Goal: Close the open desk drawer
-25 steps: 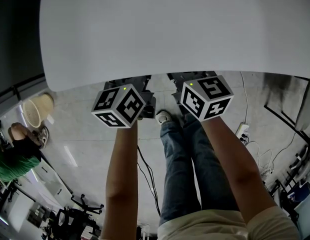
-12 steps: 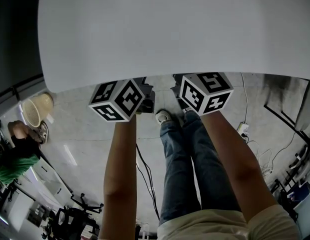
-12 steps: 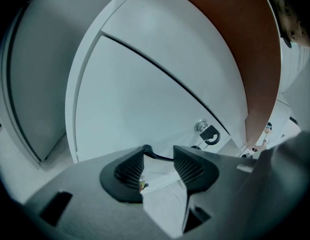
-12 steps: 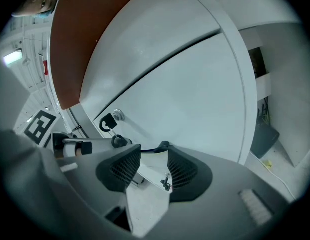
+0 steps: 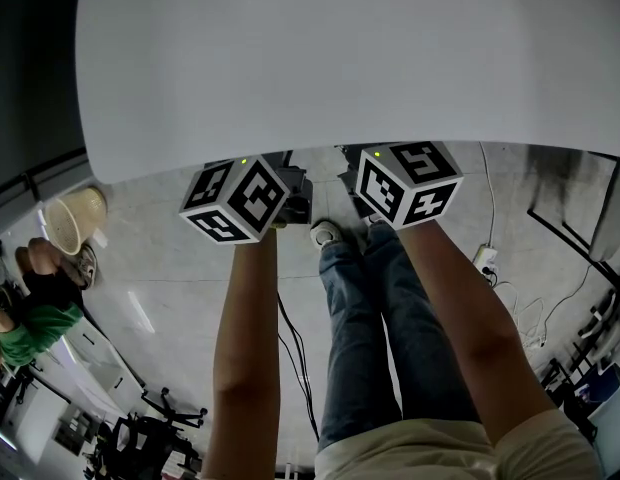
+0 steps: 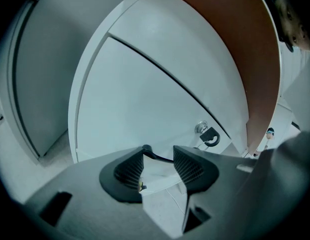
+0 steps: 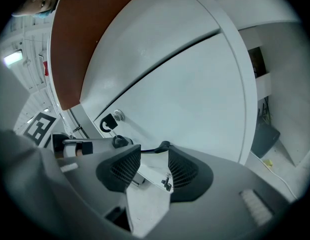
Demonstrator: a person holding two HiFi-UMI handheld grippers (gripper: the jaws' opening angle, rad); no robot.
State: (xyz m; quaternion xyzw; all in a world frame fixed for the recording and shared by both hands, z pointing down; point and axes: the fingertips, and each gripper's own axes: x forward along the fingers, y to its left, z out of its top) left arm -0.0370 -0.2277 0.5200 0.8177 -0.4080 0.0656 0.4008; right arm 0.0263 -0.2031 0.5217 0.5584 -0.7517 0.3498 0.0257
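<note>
A white drawer front (image 6: 145, 104) fills the left gripper view, split from the front above it (image 6: 185, 44) by a dark seam. A lock with a key (image 6: 207, 132) sits low on the right. My left gripper (image 6: 157, 166) is open close before the lower front, with nothing between its pads. The right gripper view shows the same front (image 7: 195, 89) and keyed lock (image 7: 111, 120). My right gripper (image 7: 154, 166) is open and empty too. In the head view the white desk top (image 5: 330, 58) hides both pairs of jaws; only the marker cubes (image 5: 235, 200) (image 5: 405, 183) show.
A brown side panel (image 6: 235, 34) borders the drawers. Below the desk are the person's legs and a shoe (image 5: 327, 233). Cables and a power strip (image 5: 485, 260) lie on the floor. A beige basket (image 5: 75, 218), a bystander in green (image 5: 30, 323) and an office chair (image 5: 150, 433) are at the left.
Both marker cubes have crept slightly toward the desk edge. The bystander in green at the left has shifted.
</note>
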